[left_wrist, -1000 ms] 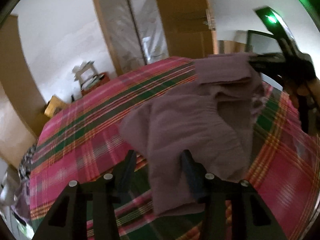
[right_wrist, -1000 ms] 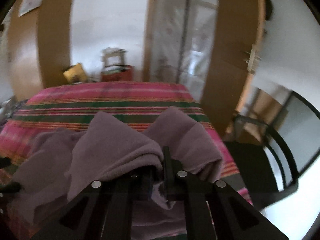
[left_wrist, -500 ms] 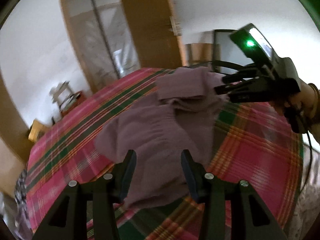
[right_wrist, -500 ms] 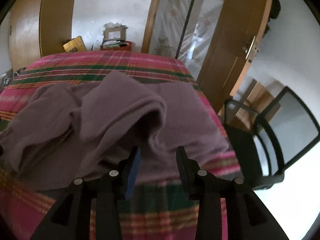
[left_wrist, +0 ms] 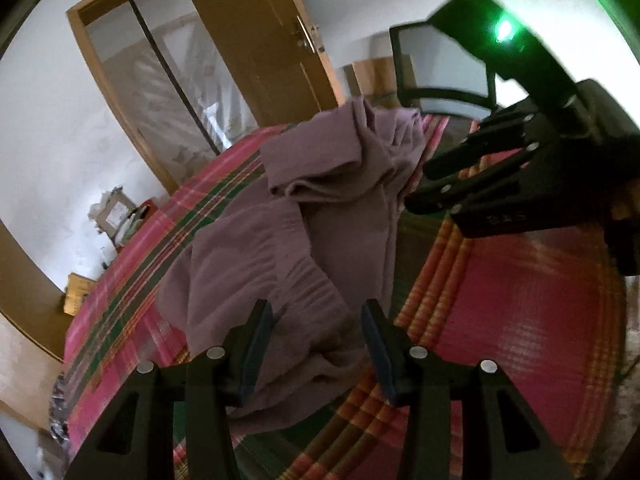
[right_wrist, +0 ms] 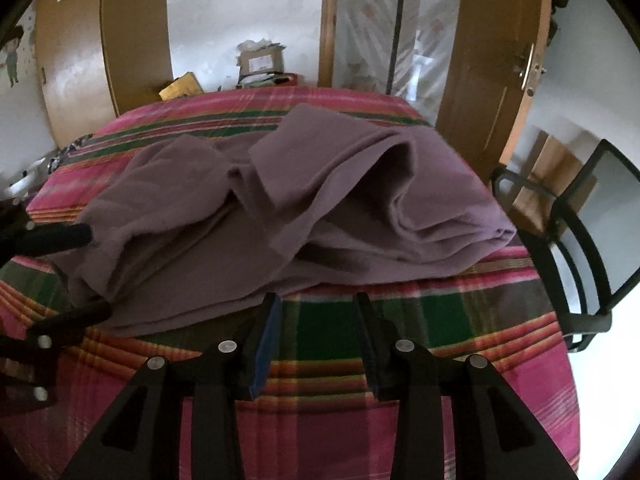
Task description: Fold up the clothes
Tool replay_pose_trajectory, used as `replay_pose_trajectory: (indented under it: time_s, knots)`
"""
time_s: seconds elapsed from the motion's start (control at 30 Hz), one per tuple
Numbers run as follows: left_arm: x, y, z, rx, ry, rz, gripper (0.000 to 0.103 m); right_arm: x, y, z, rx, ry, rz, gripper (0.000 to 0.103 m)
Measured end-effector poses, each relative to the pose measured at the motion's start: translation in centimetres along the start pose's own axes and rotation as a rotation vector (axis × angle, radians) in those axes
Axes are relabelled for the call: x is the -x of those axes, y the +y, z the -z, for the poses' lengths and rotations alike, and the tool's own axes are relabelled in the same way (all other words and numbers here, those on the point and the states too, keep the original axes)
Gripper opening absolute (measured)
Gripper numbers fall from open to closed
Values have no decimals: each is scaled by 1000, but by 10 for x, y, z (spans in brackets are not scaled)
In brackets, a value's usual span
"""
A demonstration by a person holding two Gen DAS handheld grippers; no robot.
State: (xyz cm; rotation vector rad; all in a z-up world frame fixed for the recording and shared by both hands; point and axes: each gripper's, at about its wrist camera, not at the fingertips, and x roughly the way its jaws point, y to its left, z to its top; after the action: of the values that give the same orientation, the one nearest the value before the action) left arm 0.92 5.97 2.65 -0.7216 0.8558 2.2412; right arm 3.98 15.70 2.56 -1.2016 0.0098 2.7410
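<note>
Purple garment [right_wrist: 280, 208] lies rumpled on the plaid bed [right_wrist: 400, 320], bunched and partly doubled over, one edge near the bed's side by the chair [right_wrist: 580, 240]. Left gripper [left_wrist: 318, 320] spread wide, empty, its fingers over the garment's near end. Right gripper [right_wrist: 316, 312] also wide, empty, just short of the garment's hem. Door [left_wrist: 256, 40] behind stands open.

Bed [right_wrist: 400, 420] with one garment on its plaid cover.

I see the mauve garment [right_wrist: 304, 208] lying rumpled and partly folded over itself across the bed's middle, reaching the right edge; the near edge strip is bare plaid.
</note>
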Motion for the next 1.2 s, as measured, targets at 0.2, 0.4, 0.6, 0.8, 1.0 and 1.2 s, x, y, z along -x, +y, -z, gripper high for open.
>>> replay_pose_trajectory:
  time_s: [0.2, 0.4, 0.6, 0.8, 1.0, 1.2]
  knots:
    - [-4, 13, -1, 45, -4, -24, 44, -2, 11, 1, 18, 8, -25, 39]
    - [6, 61, 2, 241, -25, -29, 31, -3, 17, -1, 26, 3, -44, 39]
    - [24, 110, 13, 451, -74, -78, 30, 2, 25, -5, 38, -21, -75, 39]
    - [35, 153, 33, 611, -77, -127, 30, 18, 39, -7, 41, -96, -131, 39]
    - [48, 163, 58, 701, -84, -132, 30, 16, 55, -11, 40, -40, -303, 39]
    - [63, 170, 84, 779, -95, -139, 30, 3, 61, -17, -83, 21, -487, 39]
